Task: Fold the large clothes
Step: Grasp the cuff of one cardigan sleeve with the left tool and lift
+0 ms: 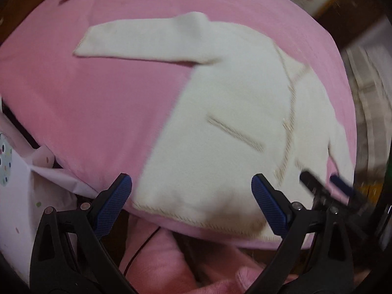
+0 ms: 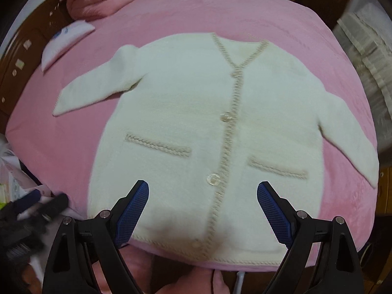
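Blue-padded fingers point(image 2: 133, 205) frame the near hem: the right gripper point(image 2: 202, 210) hangs spread wide and empty over the white cardigan point(image 2: 196, 127), and the left gripper point(image 1: 191, 203) is just as wide, gripping nothing. That cardigan lies flat, buttoned, face up on the pink blanket point(image 2: 245, 12), both sleeves out to the sides. No fold made yet, I'd say. Next up, likely: pinch a sleeve point(image 2: 95, 85) and carry it across the chest.

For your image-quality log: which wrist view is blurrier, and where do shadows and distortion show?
Left wrist: more motion blur, cardigan trim smeared, right gripper streaked. Right wrist: sharper, buttons readable, soft shadow on the hem between the fingers. Both: fisheye bulges the bed edges.
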`<control>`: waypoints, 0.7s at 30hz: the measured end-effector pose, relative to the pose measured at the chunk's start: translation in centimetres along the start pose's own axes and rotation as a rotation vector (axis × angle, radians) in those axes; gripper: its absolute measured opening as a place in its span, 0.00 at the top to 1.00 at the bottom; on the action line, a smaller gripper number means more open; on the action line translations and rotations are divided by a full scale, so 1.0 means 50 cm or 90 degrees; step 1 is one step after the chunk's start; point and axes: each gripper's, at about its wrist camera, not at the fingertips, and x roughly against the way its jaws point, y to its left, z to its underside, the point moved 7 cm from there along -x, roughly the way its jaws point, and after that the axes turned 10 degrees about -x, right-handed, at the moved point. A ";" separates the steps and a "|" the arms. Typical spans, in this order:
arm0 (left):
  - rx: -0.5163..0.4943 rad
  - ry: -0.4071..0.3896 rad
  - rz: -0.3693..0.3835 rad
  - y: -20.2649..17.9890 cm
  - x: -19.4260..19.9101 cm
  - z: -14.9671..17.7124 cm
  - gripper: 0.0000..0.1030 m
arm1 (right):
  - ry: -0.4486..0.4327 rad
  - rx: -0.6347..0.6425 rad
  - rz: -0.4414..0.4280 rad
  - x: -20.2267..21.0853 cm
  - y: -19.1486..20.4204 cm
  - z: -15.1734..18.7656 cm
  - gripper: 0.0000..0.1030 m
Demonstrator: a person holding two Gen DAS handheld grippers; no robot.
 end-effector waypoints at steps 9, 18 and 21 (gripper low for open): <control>0.270 -0.040 0.038 0.455 -0.172 -0.251 0.35 | -0.011 -0.039 -0.079 -0.123 0.393 -0.059 0.11; 0.441 -0.036 0.094 0.758 -0.364 -0.368 0.53 | -0.015 0.008 -0.079 -0.162 0.634 -0.115 0.11; 0.437 -0.057 0.108 0.794 -0.387 -0.399 0.58 | -0.005 0.014 -0.052 -0.176 0.647 -0.125 0.11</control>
